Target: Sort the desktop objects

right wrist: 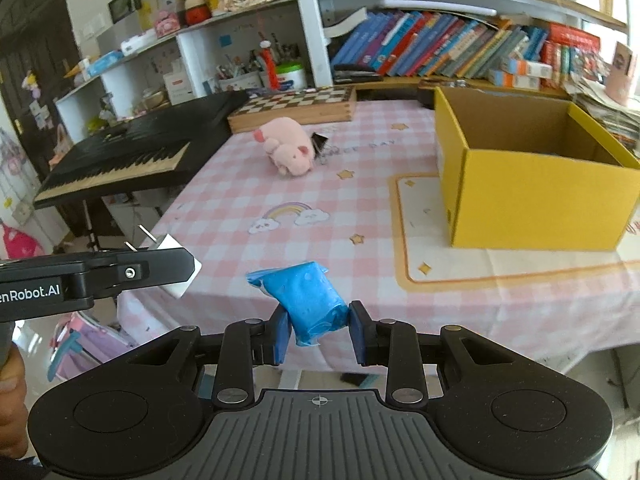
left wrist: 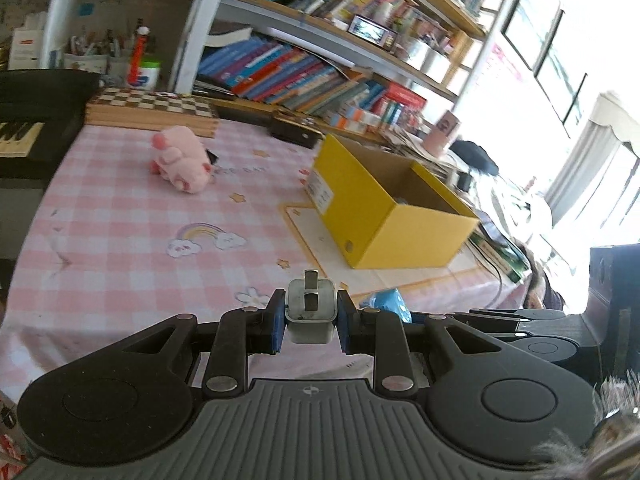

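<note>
Both loads are lifted and the carry is in hand: the left gripper (left wrist: 311, 316) pinches a plug (left wrist: 310, 304), the right gripper (right wrist: 319, 330) a blue pack (right wrist: 310, 300), so next (I judge) each must travel forward-right to the box (right wrist: 540, 196) and release.

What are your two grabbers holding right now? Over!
Left gripper shut on white plug. Right gripper shut on blue packet. Yellow box open ahead, path clear.

Both my tools are clamped shut: left tool (left wrist: 309, 314) low centre of its frame, right tool (right wrist: 319, 326) likewise, each gripping something.
</note>
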A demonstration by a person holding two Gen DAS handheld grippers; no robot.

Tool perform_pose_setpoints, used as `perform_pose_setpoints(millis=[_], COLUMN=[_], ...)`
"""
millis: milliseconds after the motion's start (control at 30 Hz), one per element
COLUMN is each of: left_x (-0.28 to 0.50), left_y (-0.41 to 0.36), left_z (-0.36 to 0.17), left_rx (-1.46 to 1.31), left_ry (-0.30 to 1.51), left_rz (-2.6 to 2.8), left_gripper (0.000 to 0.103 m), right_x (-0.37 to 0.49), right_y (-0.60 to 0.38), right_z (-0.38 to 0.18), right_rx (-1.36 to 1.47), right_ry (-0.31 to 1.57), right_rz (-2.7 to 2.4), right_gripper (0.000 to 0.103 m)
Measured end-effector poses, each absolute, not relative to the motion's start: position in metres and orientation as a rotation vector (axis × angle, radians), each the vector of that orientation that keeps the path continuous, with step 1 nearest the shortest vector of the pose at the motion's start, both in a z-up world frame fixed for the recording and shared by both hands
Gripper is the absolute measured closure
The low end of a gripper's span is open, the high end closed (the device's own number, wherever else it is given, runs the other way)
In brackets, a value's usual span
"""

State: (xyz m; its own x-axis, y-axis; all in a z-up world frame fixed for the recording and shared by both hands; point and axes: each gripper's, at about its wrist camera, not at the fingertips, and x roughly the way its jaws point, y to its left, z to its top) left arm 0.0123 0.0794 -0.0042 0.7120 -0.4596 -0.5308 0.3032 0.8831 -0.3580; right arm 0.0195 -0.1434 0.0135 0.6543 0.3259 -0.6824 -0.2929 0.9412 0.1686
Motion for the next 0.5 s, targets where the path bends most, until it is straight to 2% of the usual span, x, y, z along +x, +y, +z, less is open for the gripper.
perform_pose_setpoints(millis=[500], left_x=[0.021], left_y=[0.055], left_z=[-0.006], left_rx=[-0.214], left_ry=[0.671], left_rz=[-0.563], left_gripper=[0.08], right_x=[0.004], right_y=[-0.168], right_z=[0.012], right_rx=[0.086], right_ry=[0.801], right_rz=[0.22], right_gripper=[0.072])
